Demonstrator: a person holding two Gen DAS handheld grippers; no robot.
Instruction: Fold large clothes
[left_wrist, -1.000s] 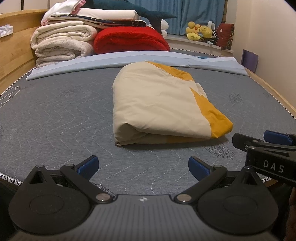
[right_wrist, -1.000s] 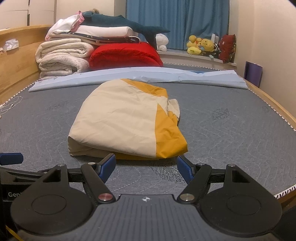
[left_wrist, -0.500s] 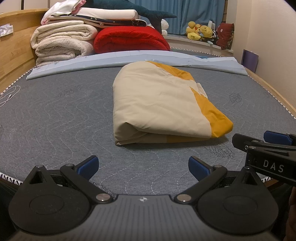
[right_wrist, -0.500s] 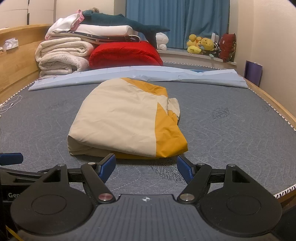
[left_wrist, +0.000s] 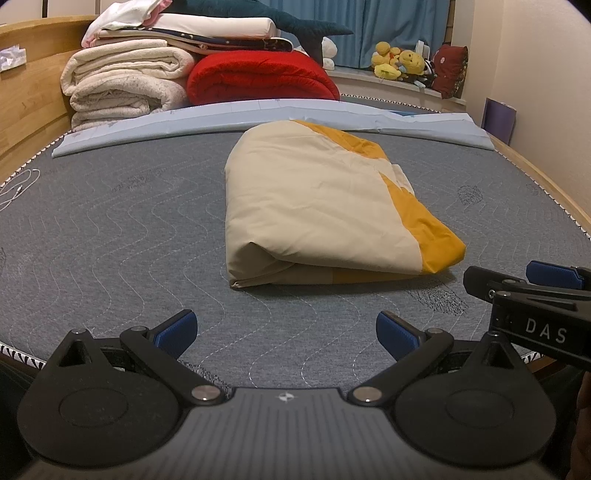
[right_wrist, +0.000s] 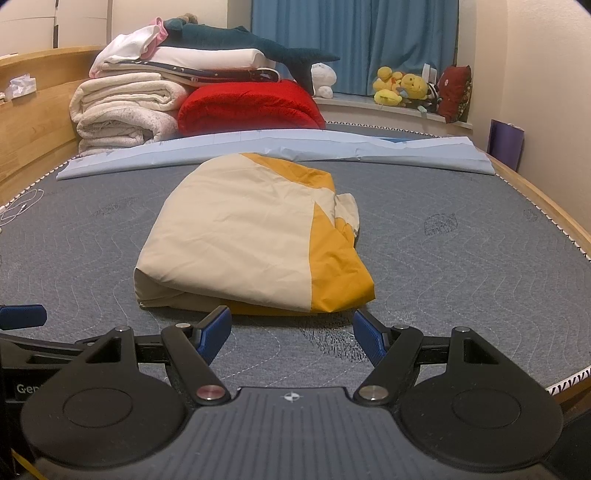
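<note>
Both sets of jaws spread wide and empty: left gripper (left_wrist: 286, 330) poised over bare quilted mattress (left_wrist: 110, 229), right gripper (right_wrist: 291, 330) just short of the near edge of the folded cream-and-mustard bedcover (right_wrist: 243, 236), touching nothing. Bedcover lying mid-mattress, a plump flat bundle with a rounded fold along its left side and layered edges facing the grippers, mustard panel on the right. Likely light, limp and somewhat slick; no stiffness to lean on, so layers apt to slide apart if pinched singly. Best hold probably at the two near corners, pinching all layers together, or under the rounded fold. Looks close to done, perhaps one more fold or a lift away. Farther off, a pale blue sheet (left_wrist: 258, 118) stretched across the mattress just behind the bundle; beyond it a stack of cream blankets (left_wrist: 125, 88), a red blanket (left_wrist: 258, 79), more folded linen and a dark plush shark (right_wrist: 251, 42) on top. Yellow soft toys (right_wrist: 400, 88) on the sill before blue curtains (right_wrist: 354, 44). White cord (left_wrist: 18, 188) at the mattress's left edge, well apart. Nothing between jaws and bundle.
</note>
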